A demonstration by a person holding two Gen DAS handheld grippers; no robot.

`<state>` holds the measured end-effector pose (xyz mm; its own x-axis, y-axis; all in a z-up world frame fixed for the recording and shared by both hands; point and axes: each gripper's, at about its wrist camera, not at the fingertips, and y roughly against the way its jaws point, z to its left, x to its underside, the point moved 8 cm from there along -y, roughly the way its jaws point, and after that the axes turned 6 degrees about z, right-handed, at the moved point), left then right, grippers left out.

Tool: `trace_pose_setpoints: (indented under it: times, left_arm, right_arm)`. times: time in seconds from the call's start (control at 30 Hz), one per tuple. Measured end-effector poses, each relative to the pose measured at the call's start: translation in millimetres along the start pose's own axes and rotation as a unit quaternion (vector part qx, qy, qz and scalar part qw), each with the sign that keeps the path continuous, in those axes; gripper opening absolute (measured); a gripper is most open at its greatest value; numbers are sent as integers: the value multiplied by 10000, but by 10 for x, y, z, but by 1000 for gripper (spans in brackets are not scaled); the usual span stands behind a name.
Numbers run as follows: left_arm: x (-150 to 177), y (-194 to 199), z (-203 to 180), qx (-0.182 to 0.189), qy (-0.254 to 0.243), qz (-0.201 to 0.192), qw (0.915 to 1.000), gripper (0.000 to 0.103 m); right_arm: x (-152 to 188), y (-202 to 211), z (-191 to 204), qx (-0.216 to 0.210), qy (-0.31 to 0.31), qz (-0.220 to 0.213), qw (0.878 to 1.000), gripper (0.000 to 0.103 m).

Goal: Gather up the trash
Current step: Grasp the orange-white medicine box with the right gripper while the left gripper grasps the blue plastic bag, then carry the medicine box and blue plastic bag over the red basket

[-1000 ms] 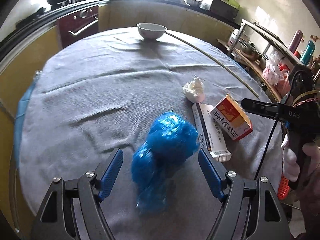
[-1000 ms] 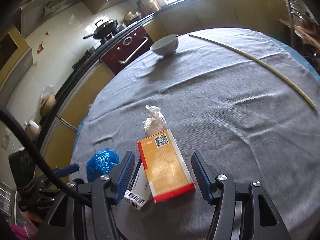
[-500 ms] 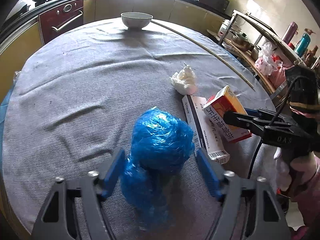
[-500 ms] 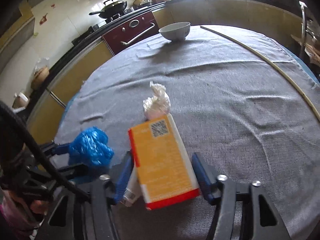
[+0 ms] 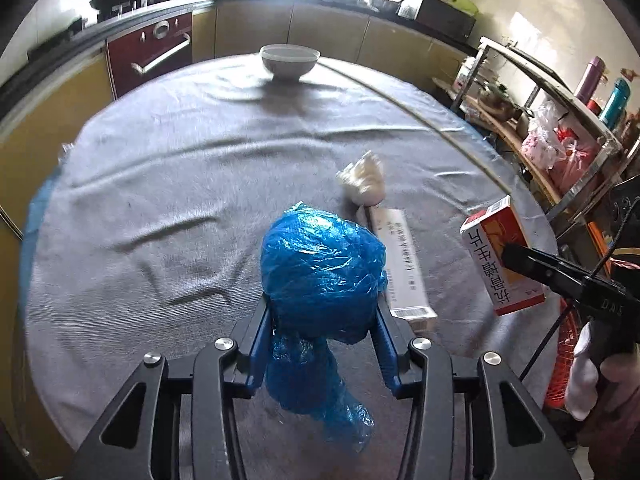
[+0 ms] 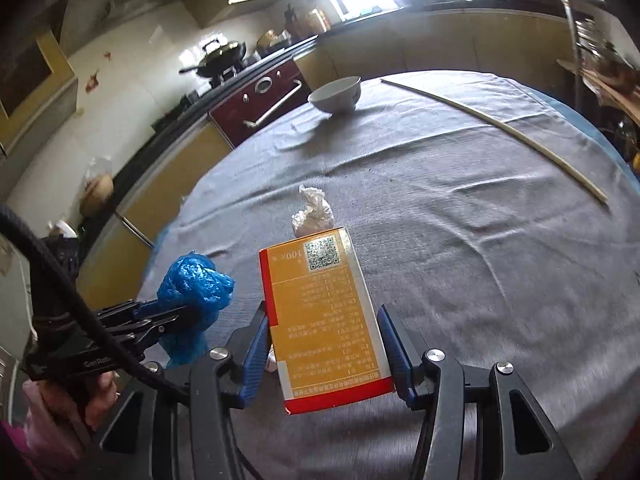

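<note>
A crumpled blue plastic bag (image 5: 320, 264) sits between the blue pads of my left gripper (image 5: 322, 305). The jaws are closing and press its sides, and the bag hangs above the grey cloth. In the right wrist view the same bag (image 6: 194, 284) is seen at the left, in that gripper. My right gripper (image 6: 322, 314) is shut on an orange and red carton (image 6: 324, 312), held off the table; the carton (image 5: 500, 252) also shows at the right of the left wrist view. On the cloth lie a long white box (image 5: 400, 264) and a crumpled white wad (image 5: 362, 178).
A round table under a grey cloth (image 5: 160, 184) fills both views. A white bowl (image 5: 290, 60) stands at its far edge and a thin pale stick (image 6: 500, 128) lies across the right side. Kitchen counters ring the table; a metal shelf rack (image 5: 560, 120) stands to the right.
The left jaws have closed in on the blue bag and raised it off the cloth. The right gripper has lifted the orange carton away from the white box.
</note>
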<state>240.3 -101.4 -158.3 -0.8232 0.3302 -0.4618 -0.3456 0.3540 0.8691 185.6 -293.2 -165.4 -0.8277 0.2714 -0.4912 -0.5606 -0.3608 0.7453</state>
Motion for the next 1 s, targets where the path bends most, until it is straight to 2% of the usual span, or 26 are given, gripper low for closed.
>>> trace_pose_setpoints:
  times: [0.2,0.57,0.77,1.0]
  left_arm:
    - [62,387,-284,-17,-124,-341,9993,48]
    - [275,757,-800,-26,-622,-691,9957,48]
    - [386,803,-993,75,-772,-670,9947,48]
    - [609,679,-1244,224,-957,-401,9944,48]
  right_arm:
    - [67,401,28,-124,-97,-356,9992,55]
    - [274,1022,36,-179,-200,-839,9961,55]
    - [395,1286,14,-169,-203,-1019,9944,55]
    - [634,1406,-134,-177,-372,-988,9943,56]
